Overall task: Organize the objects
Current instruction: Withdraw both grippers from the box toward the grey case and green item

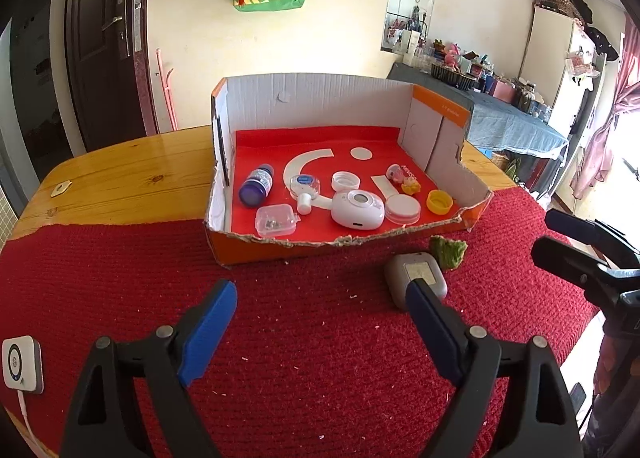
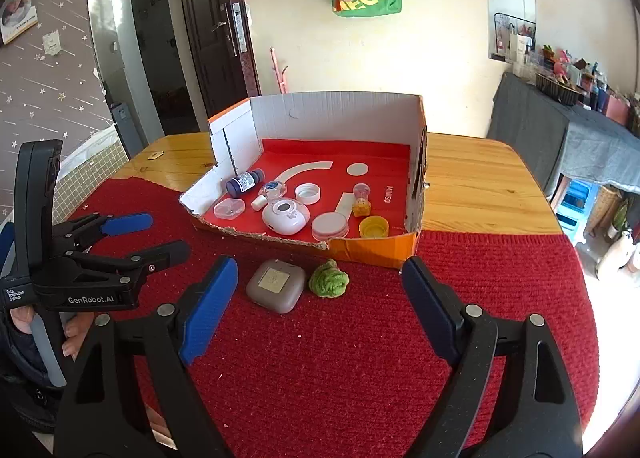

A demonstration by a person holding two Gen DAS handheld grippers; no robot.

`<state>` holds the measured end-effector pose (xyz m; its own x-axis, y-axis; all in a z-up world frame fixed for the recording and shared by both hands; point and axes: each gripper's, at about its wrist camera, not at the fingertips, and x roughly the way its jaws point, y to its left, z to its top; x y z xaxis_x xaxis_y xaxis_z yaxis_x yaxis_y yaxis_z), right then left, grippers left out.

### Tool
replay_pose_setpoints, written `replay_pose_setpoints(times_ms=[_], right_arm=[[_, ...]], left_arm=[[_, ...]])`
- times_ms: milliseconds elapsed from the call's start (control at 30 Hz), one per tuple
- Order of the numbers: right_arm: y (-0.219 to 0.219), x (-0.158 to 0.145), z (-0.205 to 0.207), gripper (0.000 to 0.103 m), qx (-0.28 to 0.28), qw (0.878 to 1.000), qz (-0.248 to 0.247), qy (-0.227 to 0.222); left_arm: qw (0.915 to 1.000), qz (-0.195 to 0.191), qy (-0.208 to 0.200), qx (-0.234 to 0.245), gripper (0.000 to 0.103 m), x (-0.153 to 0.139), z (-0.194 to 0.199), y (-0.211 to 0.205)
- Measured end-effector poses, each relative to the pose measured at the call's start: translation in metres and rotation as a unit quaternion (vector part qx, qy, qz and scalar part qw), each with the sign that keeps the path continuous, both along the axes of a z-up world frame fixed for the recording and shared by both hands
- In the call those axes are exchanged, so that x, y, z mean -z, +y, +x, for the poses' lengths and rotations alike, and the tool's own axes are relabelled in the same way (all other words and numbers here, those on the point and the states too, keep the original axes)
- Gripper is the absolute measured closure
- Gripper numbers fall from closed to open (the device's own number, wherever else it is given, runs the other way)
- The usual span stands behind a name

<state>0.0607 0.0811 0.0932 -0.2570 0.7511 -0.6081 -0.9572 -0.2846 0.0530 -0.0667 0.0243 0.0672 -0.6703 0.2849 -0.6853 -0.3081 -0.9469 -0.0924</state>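
A torn orange cardboard box (image 1: 448,113) (image 2: 376,248) with a red floor stands on the table. It holds a blue bottle (image 1: 256,185), a white oval device (image 1: 358,209) (image 2: 285,217), a clear case (image 1: 276,219), caps and small toys. On the red mat in front lie a grey square case (image 1: 416,284) (image 2: 274,285) and a green fuzzy lump (image 1: 448,252) (image 2: 329,280). My left gripper (image 1: 320,298) (image 2: 156,232) is open and empty, short of the box, left of the grey case. My right gripper (image 2: 318,278) (image 1: 556,234) is open and empty, just short of both loose objects.
A red knitted mat (image 1: 300,338) covers the near part of the wooden table (image 1: 132,177). A white square device (image 1: 22,364) with a cable lies at the mat's left edge. A cluttered grey-covered side table (image 1: 516,117) stands to the right.
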Motion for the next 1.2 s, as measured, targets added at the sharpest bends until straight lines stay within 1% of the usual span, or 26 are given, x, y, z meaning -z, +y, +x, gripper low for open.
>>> replay_pose_setpoints(times_ms=[133, 233, 300, 433, 533, 633, 1000, 1133, 1200], right_arm=[[-0.002, 0.021, 0.008, 0.019, 0.012, 1.000, -0.007, 0.015], [-0.001, 0.037, 0.008, 0.018, 0.021, 1.000, -0.018, 0.012], [-0.001, 0.046, 0.007, 0.019, 0.026, 0.999, -0.023, 0.010], [0.000, 0.059, 0.007, 0.018, 0.032, 0.999, -0.037, 0.012], [0.001, 0.062, 0.008, 0.018, 0.036, 0.998, -0.040, 0.012], [0.002, 0.063, 0.009, 0.018, 0.039, 0.998, -0.043, 0.013], [0.006, 0.068, 0.008, 0.018, 0.042, 0.997, -0.056, 0.010], [0.008, 0.070, 0.006, 0.018, 0.042, 0.997, -0.061, 0.005], [0.012, 0.069, 0.005, 0.018, 0.046, 0.997, -0.061, -0.004]], left_arm=[[0.9999, -0.004, -0.004, -0.016, 0.012, 0.016, 0.004, 0.000], [0.9996, 0.001, -0.016, -0.024, 0.012, 0.027, 0.004, -0.002], [0.9993, 0.001, -0.017, -0.033, 0.012, 0.031, 0.006, -0.003], [0.9992, -0.008, -0.017, -0.036, 0.012, 0.035, 0.008, -0.003], [0.9990, -0.010, -0.015, -0.041, 0.012, 0.036, 0.009, -0.004], [0.9990, -0.010, -0.015, -0.040, 0.009, 0.038, 0.010, -0.004], [0.9988, -0.012, -0.022, -0.042, 0.009, 0.043, 0.008, -0.005], [0.9988, -0.013, -0.022, -0.042, 0.009, 0.043, 0.006, -0.006], [0.9988, -0.018, -0.021, -0.039, 0.006, 0.043, 0.005, -0.006]])
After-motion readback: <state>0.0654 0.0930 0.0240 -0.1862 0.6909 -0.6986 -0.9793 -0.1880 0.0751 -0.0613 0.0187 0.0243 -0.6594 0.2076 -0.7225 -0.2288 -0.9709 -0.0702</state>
